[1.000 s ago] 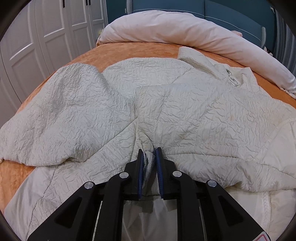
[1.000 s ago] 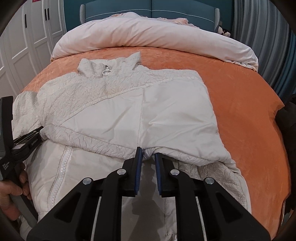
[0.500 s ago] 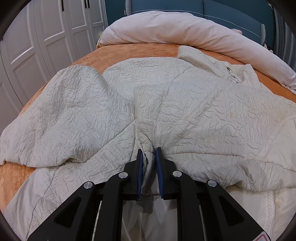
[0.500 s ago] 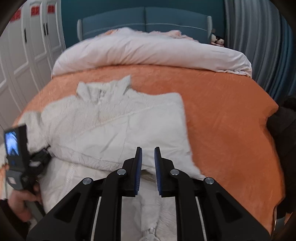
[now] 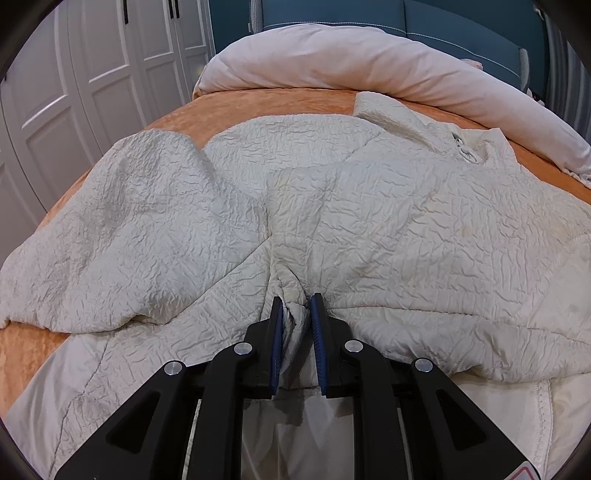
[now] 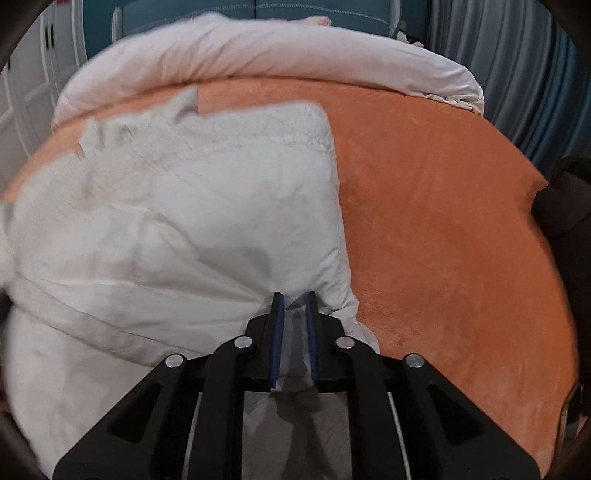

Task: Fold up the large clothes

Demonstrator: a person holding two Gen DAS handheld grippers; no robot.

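Note:
A large cream crinkled jacket (image 5: 369,221) lies spread on the orange bed (image 5: 258,103), collar and zip toward the far side. One sleeve (image 5: 129,229) bulges out to the left. My left gripper (image 5: 295,306) is shut on a bunched fold of the jacket's lower edge. In the right wrist view the jacket (image 6: 184,221) is blurred, its smooth panel folded over. My right gripper (image 6: 293,302) is shut on the jacket's right lower edge, the cloth drawn taut into its jaws.
A pale pink duvet (image 5: 369,62) is rolled along the head of the bed before a blue headboard (image 5: 461,26). White wardrobe doors (image 5: 74,92) stand at the left. Bare orange bedcover (image 6: 443,221) lies right of the jacket. A dark object (image 6: 569,206) sits at the right edge.
My right gripper has gone from empty beside the hem to shut on the jacket's right edge, and its view has swung. My left gripper keeps its hold and has barely moved.

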